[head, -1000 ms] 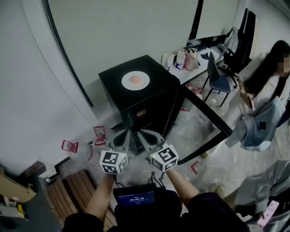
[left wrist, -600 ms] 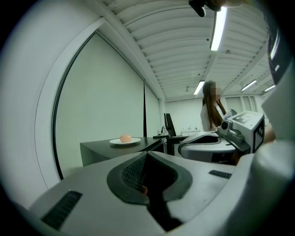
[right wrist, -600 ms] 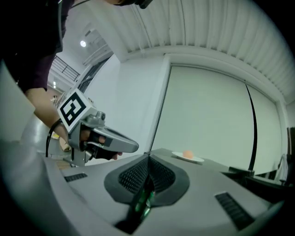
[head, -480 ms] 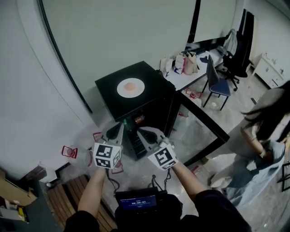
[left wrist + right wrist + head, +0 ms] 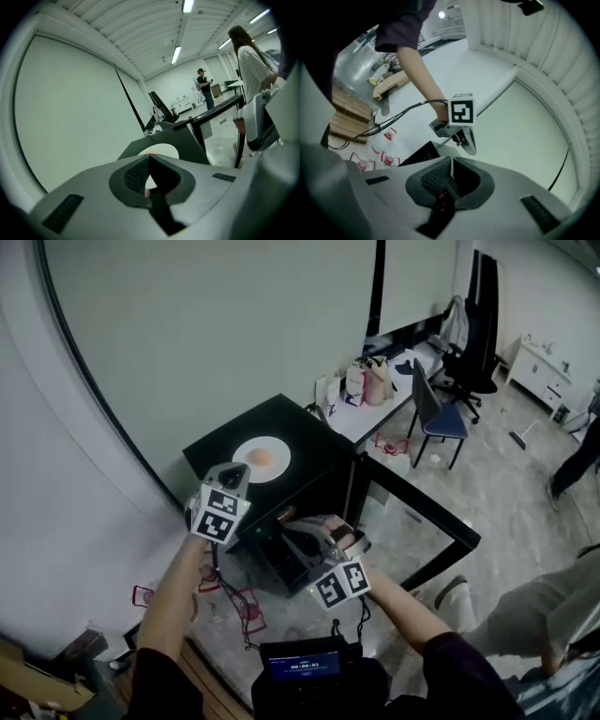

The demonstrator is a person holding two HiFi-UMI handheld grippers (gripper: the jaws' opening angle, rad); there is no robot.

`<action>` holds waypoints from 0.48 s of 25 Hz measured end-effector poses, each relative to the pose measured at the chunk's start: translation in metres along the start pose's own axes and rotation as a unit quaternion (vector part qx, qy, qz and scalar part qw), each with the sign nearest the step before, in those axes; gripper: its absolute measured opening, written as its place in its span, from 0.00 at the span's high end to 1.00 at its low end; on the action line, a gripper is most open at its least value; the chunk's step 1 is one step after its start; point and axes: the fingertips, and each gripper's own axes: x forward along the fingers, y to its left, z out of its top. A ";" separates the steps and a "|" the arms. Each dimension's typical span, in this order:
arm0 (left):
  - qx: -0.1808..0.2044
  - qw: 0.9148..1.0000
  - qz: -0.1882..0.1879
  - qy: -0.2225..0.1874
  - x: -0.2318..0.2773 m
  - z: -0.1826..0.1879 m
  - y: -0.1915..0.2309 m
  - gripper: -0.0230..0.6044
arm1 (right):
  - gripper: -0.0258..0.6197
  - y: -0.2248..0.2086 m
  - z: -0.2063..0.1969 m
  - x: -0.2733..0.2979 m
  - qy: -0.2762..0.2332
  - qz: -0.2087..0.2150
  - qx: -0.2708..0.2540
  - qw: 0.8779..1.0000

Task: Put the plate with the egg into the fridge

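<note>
A white plate with an egg on it sits on top of the black fridge. The fridge's glass door stands swung open to the right. My left gripper is raised at the plate's near left edge, jaws shut and empty. In the left gripper view the plate shows just past the closed tips, with the egg mostly hidden. My right gripper hangs lower in front of the open fridge, shut on nothing. The right gripper view catches the left gripper above it.
A desk with bags, a blue chair and a black office chair stand behind the fridge at the right. Small red items and cables lie on the floor at the left. People are at the right edge.
My left gripper has risen from beside the right one up to the plate on the fridge top. The right gripper stayed low by the open fridge. The person at the right moved away.
</note>
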 end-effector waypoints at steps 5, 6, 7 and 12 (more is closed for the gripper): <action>0.077 0.995 -0.026 0.060 0.061 -0.011 0.039 0.95 | 0.89 -0.015 -0.016 0.026 0.026 -0.008 -0.109 0.994; 0.092 0.993 -0.027 0.069 0.071 -0.014 0.046 0.95 | 0.85 -0.019 -0.022 0.031 0.035 -0.006 -0.123 0.992; 0.106 0.991 -0.027 0.078 0.081 -0.017 0.051 0.95 | 0.82 -0.021 -0.028 0.036 0.045 -0.002 -0.134 0.990; 0.141 0.981 -0.043 0.125 0.120 -0.036 0.075 0.95 | 0.74 -0.035 -0.050 0.053 0.075 0.015 -0.167 0.983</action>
